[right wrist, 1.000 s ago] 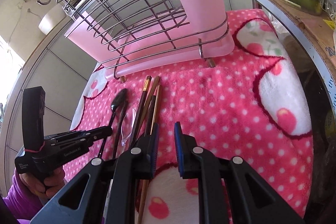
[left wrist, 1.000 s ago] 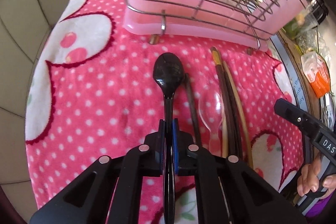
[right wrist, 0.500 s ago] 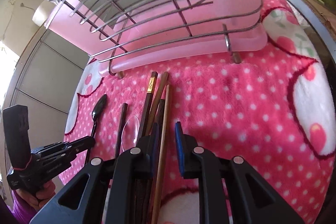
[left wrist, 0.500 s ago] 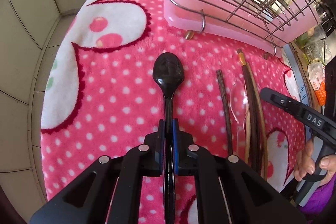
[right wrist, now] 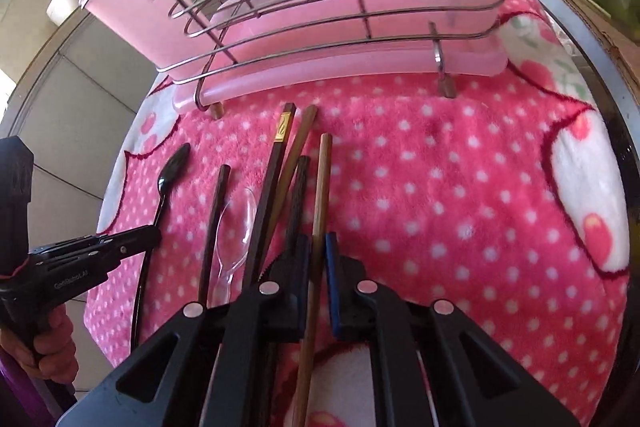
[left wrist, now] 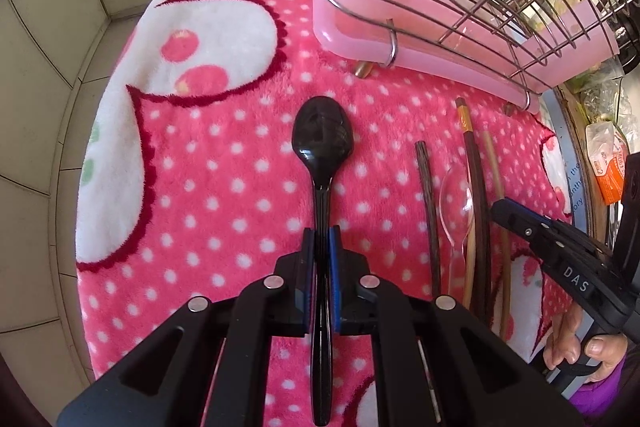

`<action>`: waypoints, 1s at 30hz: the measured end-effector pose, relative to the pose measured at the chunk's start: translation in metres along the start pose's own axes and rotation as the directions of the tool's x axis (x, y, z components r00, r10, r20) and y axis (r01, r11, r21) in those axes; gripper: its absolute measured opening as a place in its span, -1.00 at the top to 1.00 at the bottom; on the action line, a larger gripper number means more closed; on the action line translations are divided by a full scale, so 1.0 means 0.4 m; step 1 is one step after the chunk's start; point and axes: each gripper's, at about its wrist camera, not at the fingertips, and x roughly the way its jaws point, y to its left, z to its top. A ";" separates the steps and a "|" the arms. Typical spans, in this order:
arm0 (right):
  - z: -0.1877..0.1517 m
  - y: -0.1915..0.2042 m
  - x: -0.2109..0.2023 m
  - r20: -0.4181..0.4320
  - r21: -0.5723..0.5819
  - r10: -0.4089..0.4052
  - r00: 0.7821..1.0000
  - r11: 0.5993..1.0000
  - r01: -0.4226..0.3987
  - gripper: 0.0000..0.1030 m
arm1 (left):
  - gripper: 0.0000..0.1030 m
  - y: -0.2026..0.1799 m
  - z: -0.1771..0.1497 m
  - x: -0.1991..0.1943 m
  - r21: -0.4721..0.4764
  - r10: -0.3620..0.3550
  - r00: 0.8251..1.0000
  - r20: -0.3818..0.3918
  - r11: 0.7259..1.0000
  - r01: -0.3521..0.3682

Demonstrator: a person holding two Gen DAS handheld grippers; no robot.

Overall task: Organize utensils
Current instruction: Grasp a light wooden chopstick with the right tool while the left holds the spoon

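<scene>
On the pink dotted blanket (left wrist: 224, 187) that covers the desk, my left tool (left wrist: 321, 259) is clamped on the handle of the black spoon (left wrist: 322, 139), blue pads pressed to either side of the stem, the bowl pointing ahead toward the near left corner of the pink drying rack (left wrist: 400, 7). From the left wrist view I cannot tell whether the spoon's bowl rests on the blanket or sits just above it. My right tool (right wrist: 318, 263) has its jaws a little apart, straddling the light wooden chopstick (right wrist: 322, 195), which runs between the pads; the left pad looks to be touching it, the right pad shows a narrow gap, so I read it as not closed. Just left of that chopstick lies the rest of the bundle: a short dark chopstick (right wrist: 300, 195), a long dark chopstick with a gold band (right wrist: 272, 187), a brown chopstick (right wrist: 298, 143) crossing under it, the clear plastic spoon (right wrist: 238, 223) and another dark chopstick (right wrist: 216, 211) on the far left of the group. All point toward the rack's front edge, whose wire frame (right wrist: 320, 43) and small feet stand close beyond their tips. Toward the right edge of the desk I see packaged goods (left wrist: 608, 163) past the blanket's border.
</scene>
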 end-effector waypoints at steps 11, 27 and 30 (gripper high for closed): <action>0.008 -0.061 -0.019 -0.125 0.009 0.036 0.991 0.999 -0.035 0.72 | 0.84 0.021 0.058 0.009 0.031 0.002 0.996 -0.090 1.000 0.001; 0.009 -0.097 -0.013 -0.084 0.085 0.099 0.992 0.992 -0.092 0.84 | 0.85 -0.001 0.060 0.003 0.061 0.016 0.998 -0.056 0.998 -0.012; 0.003 -0.107 -0.069 -0.001 0.084 0.121 0.993 0.989 -0.121 0.85 | 0.86 0.002 0.041 -0.037 0.044 -0.034 0.999 -0.008 0.998 0.034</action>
